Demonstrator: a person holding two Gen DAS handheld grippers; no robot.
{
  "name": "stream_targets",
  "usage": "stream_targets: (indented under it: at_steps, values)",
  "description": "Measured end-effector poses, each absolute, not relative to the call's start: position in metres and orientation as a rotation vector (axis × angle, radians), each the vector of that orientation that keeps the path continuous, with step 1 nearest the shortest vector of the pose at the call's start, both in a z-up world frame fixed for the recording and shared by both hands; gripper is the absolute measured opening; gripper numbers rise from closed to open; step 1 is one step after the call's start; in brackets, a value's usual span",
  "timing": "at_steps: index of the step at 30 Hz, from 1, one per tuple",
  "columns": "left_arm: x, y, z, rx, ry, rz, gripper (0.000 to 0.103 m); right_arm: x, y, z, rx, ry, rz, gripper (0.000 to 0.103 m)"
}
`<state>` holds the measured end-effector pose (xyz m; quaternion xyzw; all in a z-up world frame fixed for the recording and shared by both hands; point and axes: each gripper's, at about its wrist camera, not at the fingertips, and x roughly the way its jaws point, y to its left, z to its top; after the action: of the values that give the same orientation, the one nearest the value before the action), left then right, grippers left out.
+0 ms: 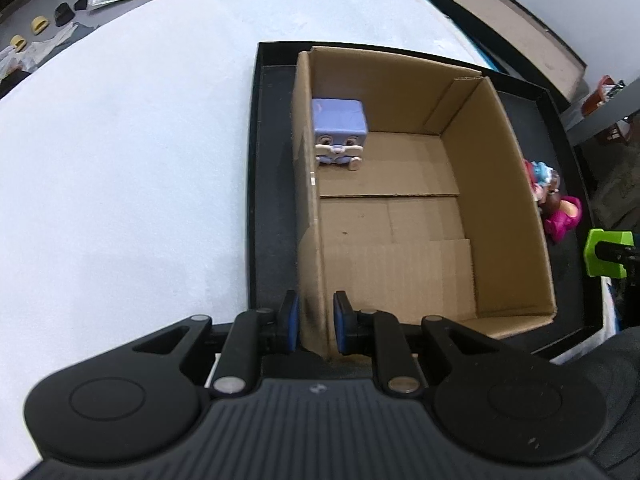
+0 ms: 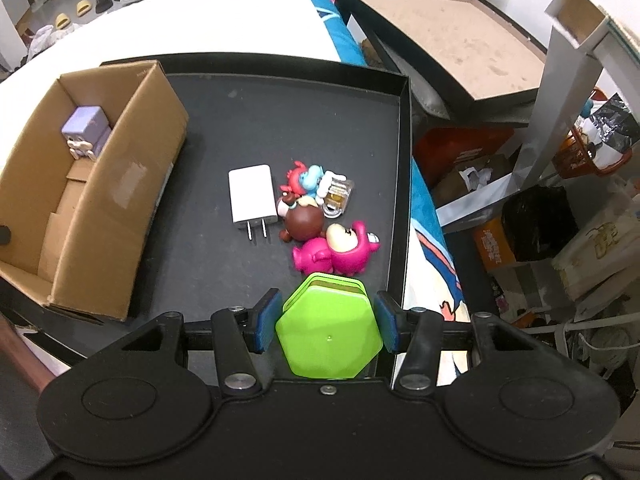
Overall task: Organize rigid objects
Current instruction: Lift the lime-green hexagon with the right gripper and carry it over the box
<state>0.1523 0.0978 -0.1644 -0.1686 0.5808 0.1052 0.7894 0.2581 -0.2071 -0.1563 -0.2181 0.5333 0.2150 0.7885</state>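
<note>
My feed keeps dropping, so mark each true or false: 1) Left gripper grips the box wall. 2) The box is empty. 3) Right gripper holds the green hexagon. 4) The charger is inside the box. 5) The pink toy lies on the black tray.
1) True: the left gripper is shut on the box wall.
2) False: a purple cube toy sits in it.
3) True: the right gripper is shut on the green hexagon.
4) False: the charger lies on the tray.
5) True: the pink toy lies there.
</note>
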Motion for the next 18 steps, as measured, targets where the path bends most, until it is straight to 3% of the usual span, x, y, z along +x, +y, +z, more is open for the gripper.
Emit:
stream_targets:
  at_steps: [4, 18]
  values:
    - [0.152, 0.097, -0.164, -0.357, 1.248, 0.225, 0.011, 0.256, -0.205, -0.149, -0.464, 1.135, 0.467, 0.049]
    - [0.146, 0.101, -0.162, -0.381, 1.219, 0.205, 0.012, 0.248, -0.19, -0.13, -0.466, 1.095, 0.479, 0.049]
